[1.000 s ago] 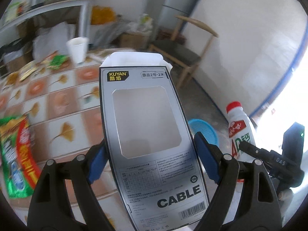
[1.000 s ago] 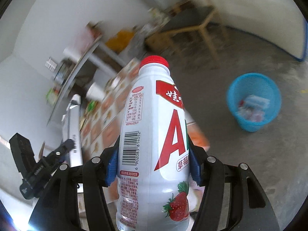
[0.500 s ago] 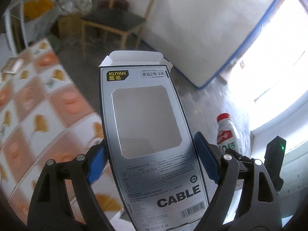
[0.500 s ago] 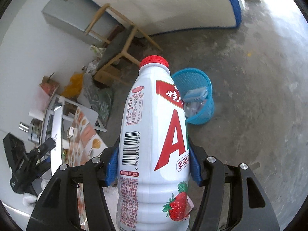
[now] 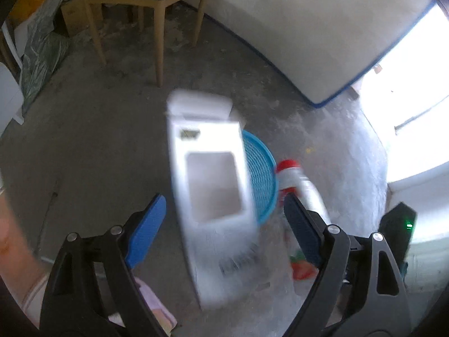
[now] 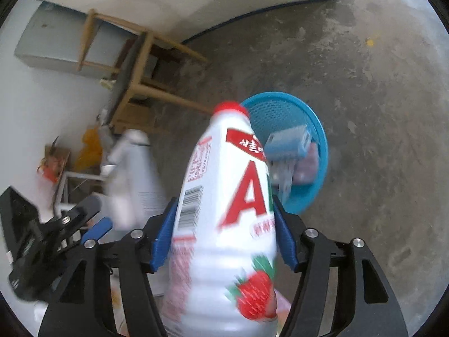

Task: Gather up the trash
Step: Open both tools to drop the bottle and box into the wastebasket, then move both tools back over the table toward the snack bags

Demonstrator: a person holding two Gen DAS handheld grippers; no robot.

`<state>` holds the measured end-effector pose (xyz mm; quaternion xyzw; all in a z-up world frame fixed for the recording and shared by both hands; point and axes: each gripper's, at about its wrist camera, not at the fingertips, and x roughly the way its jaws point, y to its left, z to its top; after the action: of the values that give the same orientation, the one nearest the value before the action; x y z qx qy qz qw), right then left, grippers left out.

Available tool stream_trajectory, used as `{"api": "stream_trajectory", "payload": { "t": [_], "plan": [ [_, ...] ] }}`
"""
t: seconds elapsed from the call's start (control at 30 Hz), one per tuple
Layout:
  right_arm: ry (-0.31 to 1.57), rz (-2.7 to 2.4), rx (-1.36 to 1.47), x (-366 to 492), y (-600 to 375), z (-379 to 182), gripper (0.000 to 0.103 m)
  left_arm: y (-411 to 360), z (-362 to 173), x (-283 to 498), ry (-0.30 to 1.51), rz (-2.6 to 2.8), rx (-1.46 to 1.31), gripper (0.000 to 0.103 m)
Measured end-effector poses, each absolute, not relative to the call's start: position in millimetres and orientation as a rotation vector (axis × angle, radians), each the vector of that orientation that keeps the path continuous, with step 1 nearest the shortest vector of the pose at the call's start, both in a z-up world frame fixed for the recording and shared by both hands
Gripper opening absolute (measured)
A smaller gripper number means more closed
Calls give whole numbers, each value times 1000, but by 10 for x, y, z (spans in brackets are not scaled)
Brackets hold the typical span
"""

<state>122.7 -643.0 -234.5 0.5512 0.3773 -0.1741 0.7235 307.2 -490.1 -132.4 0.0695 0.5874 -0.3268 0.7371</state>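
The grey-white cable box (image 5: 213, 185) is blurred and hangs loose between the wide-apart jaws of my left gripper (image 5: 223, 199), with a gap on each side, just above the blue mesh basket (image 5: 262, 179). My right gripper (image 6: 224, 202) has its jaws opening; the white strawberry-milk bottle (image 6: 224, 196) with a red cap stands between them, tilted and blurred, slipping free over the basket (image 6: 322, 146). The bottle (image 5: 306, 188) also shows in the left wrist view, and the box (image 6: 132, 174) in the right wrist view. A pale blue carton (image 6: 289, 140) lies in the basket.
A wooden chair (image 5: 157, 5) stands beyond the basket on the concrete floor (image 5: 98, 129). A white panel with a blue edge (image 5: 308, 42) leans at the back right. Bags and a cardboard box (image 5: 42, 42) sit at the far left. A hand (image 5: 11, 224) shows at the left edge.
Both grippers swung away from the tiled table and down over the basket. The left jaws opened and the cable box came loose. The bottle tipped sideways in the widening right jaws.
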Motion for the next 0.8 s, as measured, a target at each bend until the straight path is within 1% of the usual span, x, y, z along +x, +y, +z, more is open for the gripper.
{"api": "stream_trajectory", "payload": {
  "t": [0.13, 0.23, 0.37, 0.6, 0.77, 0.8],
  "plan": [
    [903, -522, 1149, 1348, -6567, -2706, 63, -4892, -1427, 3104, 1318, -692, 108, 82],
    [882, -517, 1170, 1232, -6573, -2804, 63, -4807, -1294, 3010, 1270, -734, 113, 82],
    [850, -516, 1138, 1146, -6598, -2792, 63, -4661, -1059, 2976, 1204, -743, 85, 82],
    [764, -504, 1169, 1029, -6552, -2580, 63, -4219, -500, 2780, 1095, -786, 40, 82],
    [764, -484, 1078, 905, -6374, -2313, 63, -3684, 73, 2411, 948, -824, 11, 82],
    [761, -477, 1050, 862, -6314, -2234, 63, -3543, 202, 2322, 908, -830, 5, 84]
  ]
}}
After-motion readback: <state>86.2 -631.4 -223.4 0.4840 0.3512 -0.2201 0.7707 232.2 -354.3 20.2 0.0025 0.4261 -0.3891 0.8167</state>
